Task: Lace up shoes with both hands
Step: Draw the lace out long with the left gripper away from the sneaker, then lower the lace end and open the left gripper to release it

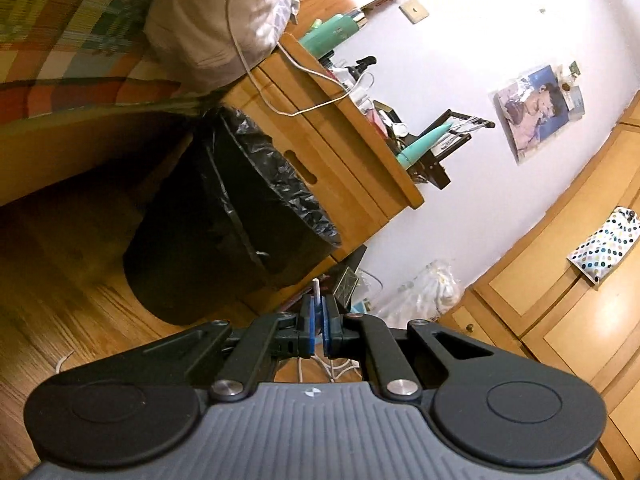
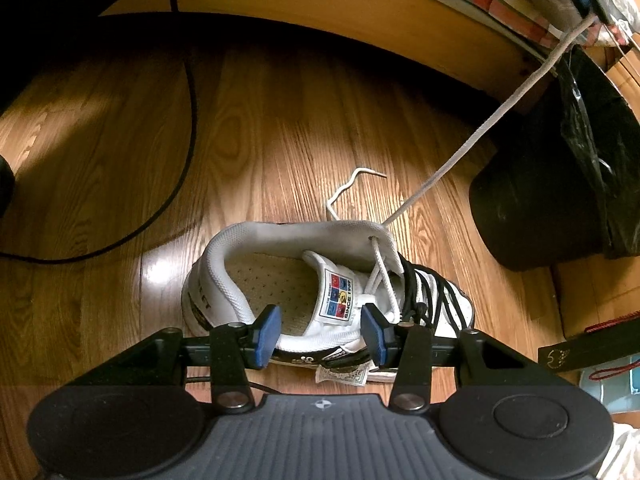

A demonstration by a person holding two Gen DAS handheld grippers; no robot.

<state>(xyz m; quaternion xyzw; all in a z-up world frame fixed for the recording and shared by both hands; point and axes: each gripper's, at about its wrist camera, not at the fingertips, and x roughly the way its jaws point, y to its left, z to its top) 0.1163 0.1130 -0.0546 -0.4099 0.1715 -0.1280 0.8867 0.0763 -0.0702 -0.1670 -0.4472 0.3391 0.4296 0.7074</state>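
Shoe (image 2: 320, 292) sits on the wood floor (image 2: 120, 152); its tongue label reads "SINCE 1949". Right gripper (image 2: 322, 334) tips down over it, jaws spread. Left gripper (image 1: 319, 322), held nearly level, pinches the white lace (image 2: 480, 128) pulled tight.

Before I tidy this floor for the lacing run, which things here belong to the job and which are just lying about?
Belongs to the job:
- white shoe
- white lace, pulled taut up from the shoe
- left gripper, shut on the lace end
- right gripper, open over the shoe

Just lying about:
- black bin
- black cable
- wooden nightstand
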